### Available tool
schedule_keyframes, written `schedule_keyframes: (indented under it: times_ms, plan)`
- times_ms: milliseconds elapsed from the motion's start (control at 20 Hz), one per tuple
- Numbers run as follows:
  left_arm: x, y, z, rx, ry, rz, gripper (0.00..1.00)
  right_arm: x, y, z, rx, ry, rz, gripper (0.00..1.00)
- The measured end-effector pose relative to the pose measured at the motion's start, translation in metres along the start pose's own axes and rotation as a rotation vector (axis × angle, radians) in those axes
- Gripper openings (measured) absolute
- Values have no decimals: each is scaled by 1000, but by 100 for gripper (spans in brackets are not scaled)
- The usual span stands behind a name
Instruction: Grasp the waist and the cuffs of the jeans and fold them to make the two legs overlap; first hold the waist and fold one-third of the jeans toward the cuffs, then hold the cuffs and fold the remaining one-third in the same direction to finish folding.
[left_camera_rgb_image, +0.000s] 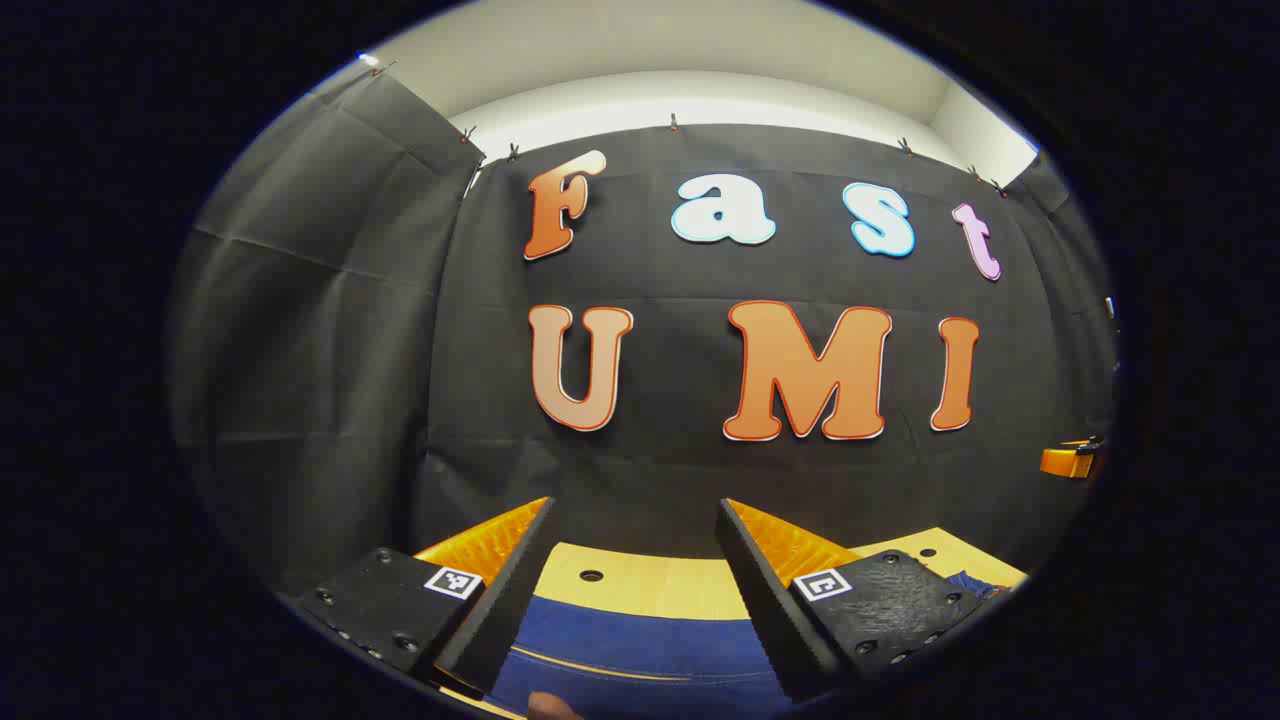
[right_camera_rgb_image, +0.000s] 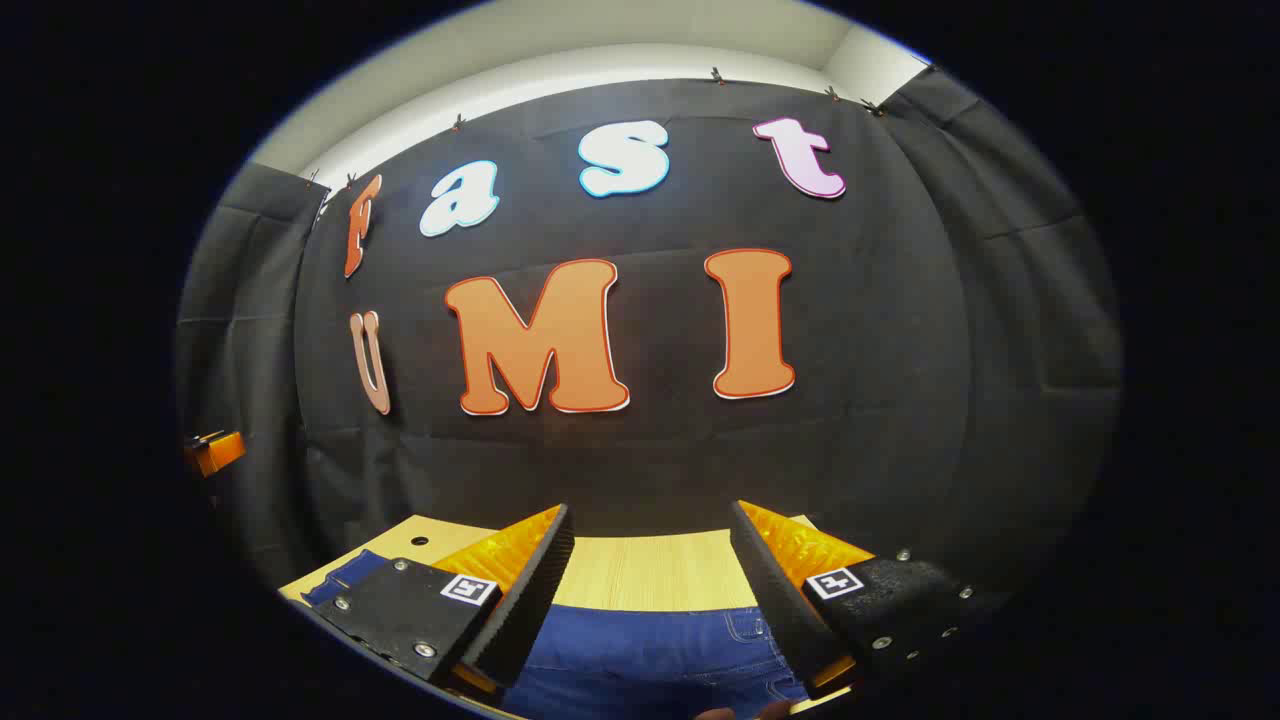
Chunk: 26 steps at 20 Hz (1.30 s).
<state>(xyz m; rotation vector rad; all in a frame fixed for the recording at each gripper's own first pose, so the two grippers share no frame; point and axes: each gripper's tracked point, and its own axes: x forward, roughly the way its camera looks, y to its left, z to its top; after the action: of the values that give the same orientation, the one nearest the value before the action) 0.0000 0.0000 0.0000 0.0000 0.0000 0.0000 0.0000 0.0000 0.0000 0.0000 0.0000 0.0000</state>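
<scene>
I held my left gripper (left_camera_rgb_image: 635, 545) level above the table (left_camera_rgb_image: 640, 585), its jaws spread wide apart with nothing between them. In the left gripper view the jeans (left_camera_rgb_image: 640, 650) lay flat at six o'clock under my fingers, their far edge running straight across, and beyond it a bare strip of pale wood ran to the table's back edge. A small hole (left_camera_rgb_image: 591, 576) sat in that strip at about seven o'clock, another near five o'clock. My other gripper showed small at three o'clock, well apart from this one.

My right gripper (right_camera_rgb_image: 650, 545) also hung with its jaws apart, gripping nothing. In the right gripper view the jeans (right_camera_rgb_image: 650, 650) lay at six o'clock below the fingers, with stitched seams showing toward five o'clock. Past their far edge the wood was open up to the black cloth wall (right_camera_rgb_image: 640, 460). At eight o'clock the jeans reached toward the table's corner.
</scene>
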Motion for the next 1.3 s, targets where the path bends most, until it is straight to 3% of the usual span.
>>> schedule_keyframes:
  times_ms: [350, 400, 450, 750, 900, 1050, 1300]
  plan:
    - [12, -12, 4, -36, 2, -58, 98, -32, -18, -4, -19, 4, -79, 100]
    - [13, -16, 7, -44, 2, -70, 96, -37, -18, -11, -19, 32, -82, 96]
    - [14, -24, 7, -44, -5, -86, 96, -43, -16, -15, -19, 46, -77, 100]
    - [13, -48, 17, -15, -34, -135, 95, -59, -19, 4, -35, 6, -85, 97]
    - [8, -42, 13, 8, -27, -117, 96, -64, -18, 4, -19, 7, -77, 96]
    - [2, -17, 5, 50, -22, -47, 95, -66, -15, -8, -16, 32, -69, 97]
    - [-11, 10, -38, 218, 60, -9, 98, -63, 5, -32, 10, 94, -30, 100]
